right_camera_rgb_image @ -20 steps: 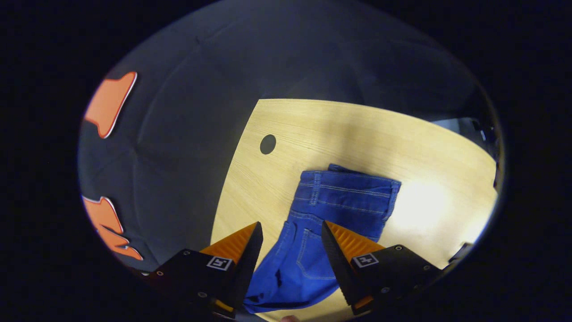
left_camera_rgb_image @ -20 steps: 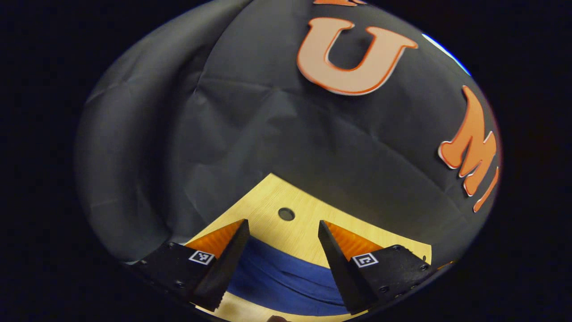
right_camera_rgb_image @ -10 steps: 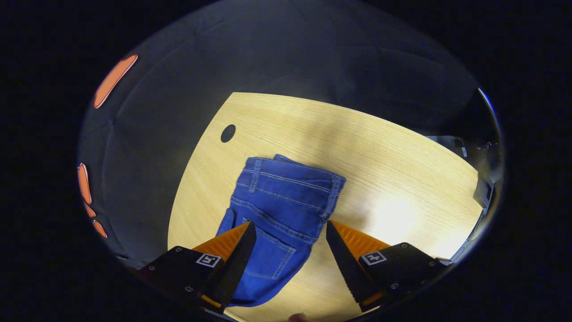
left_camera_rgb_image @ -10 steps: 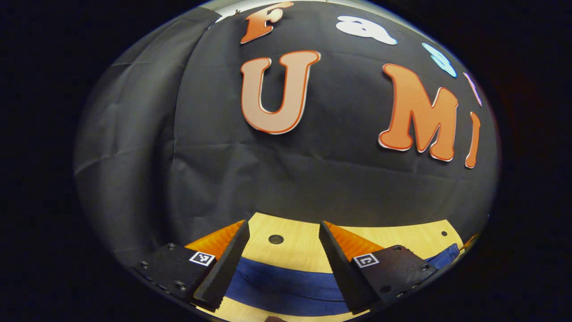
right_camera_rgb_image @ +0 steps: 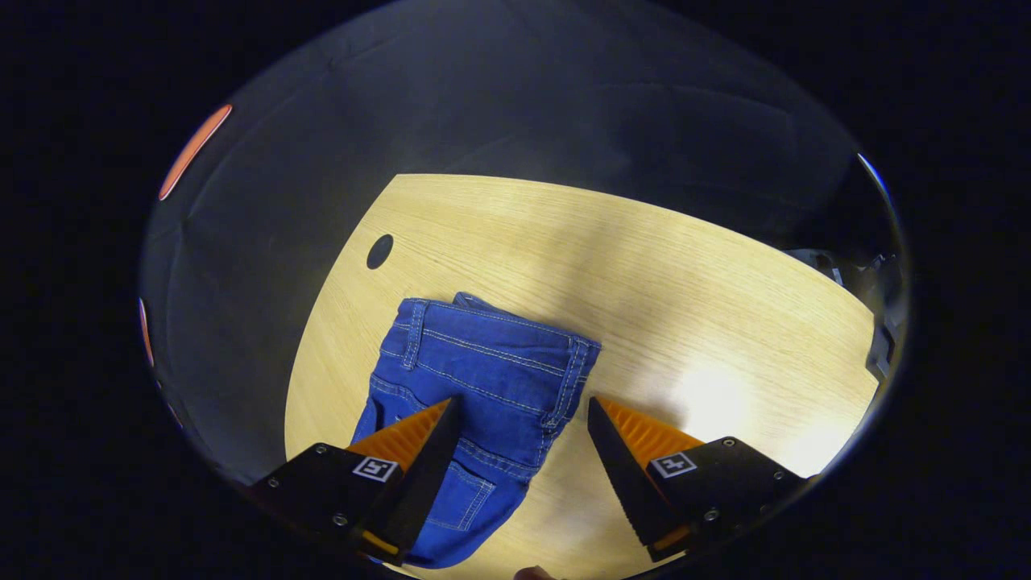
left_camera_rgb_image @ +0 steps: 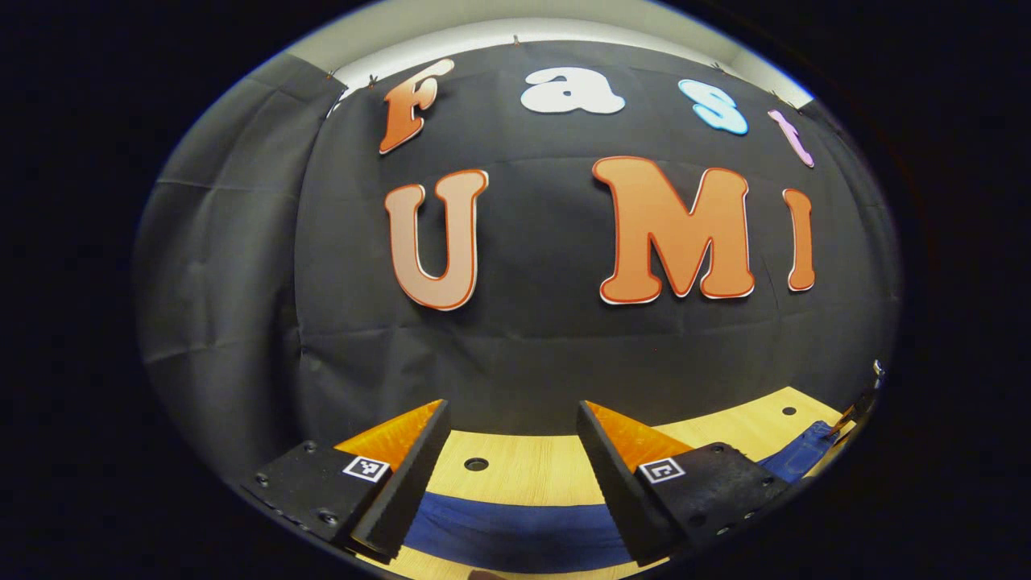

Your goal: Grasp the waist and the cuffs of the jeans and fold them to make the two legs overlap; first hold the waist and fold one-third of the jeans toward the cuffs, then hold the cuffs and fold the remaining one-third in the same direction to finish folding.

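The right claw (right_camera_rgb_image: 519, 419) hangs spread and empty above the waist of the jeans (right_camera_rgb_image: 475, 387), which lie on the wooden surface (right_camera_rgb_image: 685, 282), apparently lined up for a grip on the waistband. The left claw (left_camera_rgb_image: 511, 423), likewise spread and holding nothing, hovers over another stretch of the denim, looking toward the booth wall.

right gripper (right_camera_rgb_image: 515, 439) jaws apart, above jeans (right_camera_rgb_image: 475, 379) | jeans flat on wooden table (right_camera_rgb_image: 644, 282), waistband far end
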The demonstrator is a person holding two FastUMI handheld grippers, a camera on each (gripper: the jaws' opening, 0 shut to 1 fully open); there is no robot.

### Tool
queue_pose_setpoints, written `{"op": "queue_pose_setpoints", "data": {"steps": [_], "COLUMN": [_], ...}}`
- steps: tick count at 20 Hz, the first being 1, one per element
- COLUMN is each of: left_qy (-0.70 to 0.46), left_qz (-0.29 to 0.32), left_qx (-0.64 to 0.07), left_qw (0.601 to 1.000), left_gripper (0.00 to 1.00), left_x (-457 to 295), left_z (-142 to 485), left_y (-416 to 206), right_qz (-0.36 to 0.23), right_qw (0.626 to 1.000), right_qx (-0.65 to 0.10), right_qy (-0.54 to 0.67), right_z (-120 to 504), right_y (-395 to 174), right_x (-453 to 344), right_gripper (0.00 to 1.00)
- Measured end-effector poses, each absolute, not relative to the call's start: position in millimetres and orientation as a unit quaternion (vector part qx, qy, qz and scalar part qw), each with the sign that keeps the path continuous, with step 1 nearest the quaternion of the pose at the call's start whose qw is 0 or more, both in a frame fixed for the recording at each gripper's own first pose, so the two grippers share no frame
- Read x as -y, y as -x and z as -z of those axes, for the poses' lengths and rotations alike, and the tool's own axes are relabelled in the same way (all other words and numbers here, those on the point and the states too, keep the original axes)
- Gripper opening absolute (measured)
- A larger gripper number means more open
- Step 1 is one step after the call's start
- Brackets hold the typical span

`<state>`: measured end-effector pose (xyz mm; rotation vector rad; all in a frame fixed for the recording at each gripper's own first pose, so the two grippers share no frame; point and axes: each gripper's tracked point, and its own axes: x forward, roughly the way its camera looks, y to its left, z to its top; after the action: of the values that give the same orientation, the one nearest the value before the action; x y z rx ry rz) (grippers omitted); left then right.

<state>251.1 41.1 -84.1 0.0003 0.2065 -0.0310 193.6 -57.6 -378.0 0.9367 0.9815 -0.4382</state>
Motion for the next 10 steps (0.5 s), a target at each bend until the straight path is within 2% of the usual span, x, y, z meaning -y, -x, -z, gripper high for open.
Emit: {"op": "queue_pose_setpoints", "data": {"steps": [4, 7, 10], "left_qy": [-0.005, -0.007, -0.006], "left_qz": [0.013, 0.010, -0.002], "left_qx": [-0.092, -0.101, -0.123], "left_qw": [0.996, 0.995, 0.992], "left_gripper": [0.94, 0.95, 0.96], "left_x": [-22.5, -19.7, -25.4], "left_z": [70.4, 74.9, 84.9], "left_y": [-225.3, -208.5, -195.3], "right_qz": [0.211, 0.197, 0.186], "right_qw": [0.769, 0.775, 0.777], "right_qx": [-0.446, -0.446, -0.430], "right_qy": [-0.406, -0.402, -0.420], "right_z": [385.2, 384.0, 384.7], "right_y": [-198.0, -197.3, -203.3], "right_x": [61.6, 56.2, 51.6], "right_gripper": [0.95, 0.72, 0.31]}}
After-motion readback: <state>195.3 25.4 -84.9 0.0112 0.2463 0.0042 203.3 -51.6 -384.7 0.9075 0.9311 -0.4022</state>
